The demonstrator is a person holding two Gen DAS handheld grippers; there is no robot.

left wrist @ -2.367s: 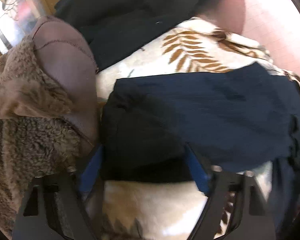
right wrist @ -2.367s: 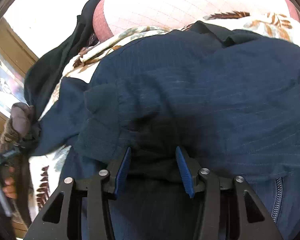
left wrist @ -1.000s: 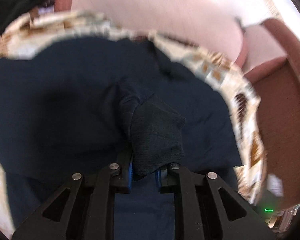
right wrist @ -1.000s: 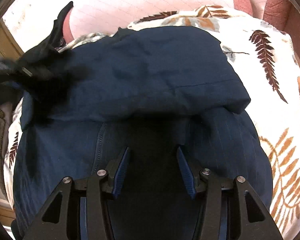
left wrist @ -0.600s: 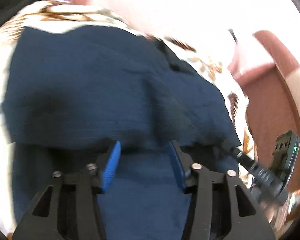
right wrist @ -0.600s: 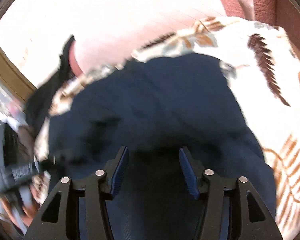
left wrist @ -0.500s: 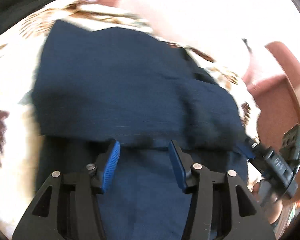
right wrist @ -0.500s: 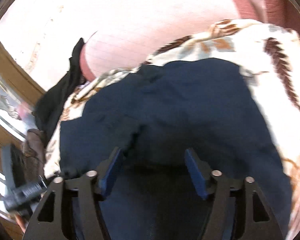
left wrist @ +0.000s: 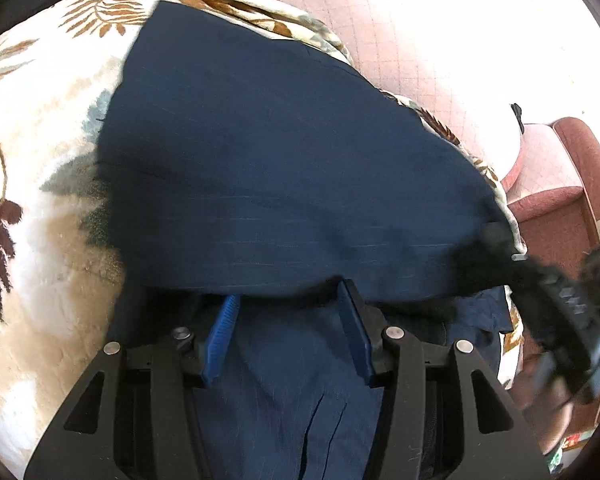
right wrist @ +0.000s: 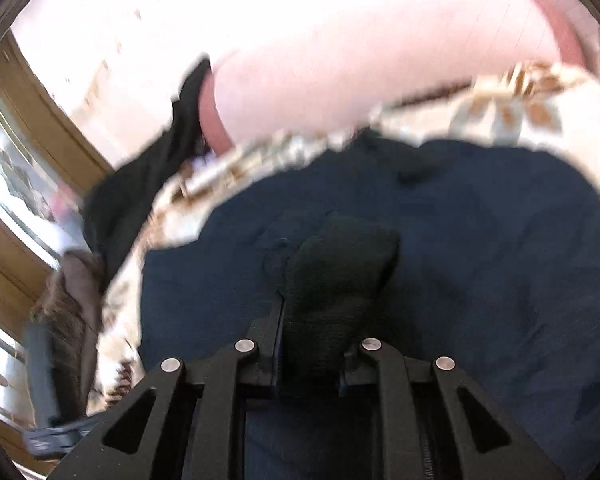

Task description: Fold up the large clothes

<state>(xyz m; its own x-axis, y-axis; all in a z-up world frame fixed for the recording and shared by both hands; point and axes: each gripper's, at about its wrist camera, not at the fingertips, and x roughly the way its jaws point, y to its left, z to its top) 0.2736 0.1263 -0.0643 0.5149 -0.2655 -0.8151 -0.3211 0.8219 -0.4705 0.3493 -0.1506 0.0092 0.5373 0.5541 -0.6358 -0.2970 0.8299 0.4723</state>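
The navy garment (left wrist: 284, 168) is lying on the leaf-print blanket (left wrist: 40, 128), one layer folded across the rest, with a pink cushion (left wrist: 412, 40) just beyond the blanket's far edge. The left tool (left wrist: 288, 316) is hovering at the fold's near edge with its blue pads spread apart, clamping nothing; cloth is lying between and under them. The right tool (right wrist: 312, 344) has just been closing, and its jaws are now pinching a dark ribbed cuff (right wrist: 340, 272) of the garment, lifted above the navy cloth. In the left wrist view that tool is showing blurred at the garment's right edge. A black garment (right wrist: 140, 192) is lying beside the blanket's left edge.
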